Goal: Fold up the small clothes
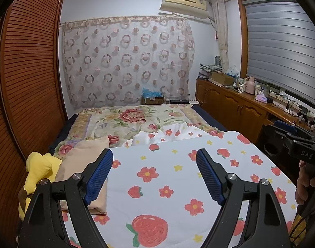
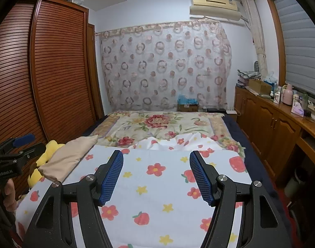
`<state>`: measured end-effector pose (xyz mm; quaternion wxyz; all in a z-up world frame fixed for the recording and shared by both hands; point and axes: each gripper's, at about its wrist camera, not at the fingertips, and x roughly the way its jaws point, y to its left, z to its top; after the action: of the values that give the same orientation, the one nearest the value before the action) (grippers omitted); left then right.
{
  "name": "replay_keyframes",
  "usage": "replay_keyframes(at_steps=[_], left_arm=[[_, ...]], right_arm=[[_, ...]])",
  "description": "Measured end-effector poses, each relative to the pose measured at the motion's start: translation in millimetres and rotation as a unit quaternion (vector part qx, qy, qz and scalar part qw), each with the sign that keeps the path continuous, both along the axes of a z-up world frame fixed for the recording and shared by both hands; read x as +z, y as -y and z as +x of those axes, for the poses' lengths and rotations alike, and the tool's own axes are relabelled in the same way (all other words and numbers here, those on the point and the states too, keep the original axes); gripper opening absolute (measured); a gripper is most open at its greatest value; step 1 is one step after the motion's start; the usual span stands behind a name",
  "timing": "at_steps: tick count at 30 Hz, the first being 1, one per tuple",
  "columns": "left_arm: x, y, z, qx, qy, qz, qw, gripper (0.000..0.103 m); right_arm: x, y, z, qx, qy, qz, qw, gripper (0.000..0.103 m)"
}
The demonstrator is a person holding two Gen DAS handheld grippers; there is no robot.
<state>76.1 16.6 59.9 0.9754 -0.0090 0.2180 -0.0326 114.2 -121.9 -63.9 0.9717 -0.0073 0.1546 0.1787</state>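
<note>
A beige garment (image 1: pixel 83 161) lies bunched at the left edge of a white board covered by a strawberry-and-flower cloth (image 1: pixel 178 186); it also shows in the right wrist view (image 2: pixel 72 155). A yellow garment (image 1: pixel 40 171) lies just left of it, also visible in the right wrist view (image 2: pixel 48 155). My left gripper (image 1: pixel 155 161) is open and empty above the cloth, its left finger over the beige garment. My right gripper (image 2: pixel 156 161) is open and empty above the cloth (image 2: pixel 157 196). Each gripper shows at the edge of the other's view.
The board rests on a bed with a floral blanket (image 1: pixel 136 117). A louvered wooden wardrobe (image 1: pixel 29 72) stands on the left. A wooden cabinet (image 2: pixel 271 119) with bottles and boxes runs along the right under a window. A patterned curtain (image 2: pixel 167 66) hangs behind.
</note>
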Motion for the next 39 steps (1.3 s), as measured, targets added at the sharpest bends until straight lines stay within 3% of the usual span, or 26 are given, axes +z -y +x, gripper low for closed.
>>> replay_keyframes(at_steps=[39], left_arm=[[4.2,-1.8,-2.9,0.002,0.004,0.001,1.0000,0.083]], right_arm=[[3.0,6.7,-2.1,0.003,0.006,-0.001,1.000,0.069]])
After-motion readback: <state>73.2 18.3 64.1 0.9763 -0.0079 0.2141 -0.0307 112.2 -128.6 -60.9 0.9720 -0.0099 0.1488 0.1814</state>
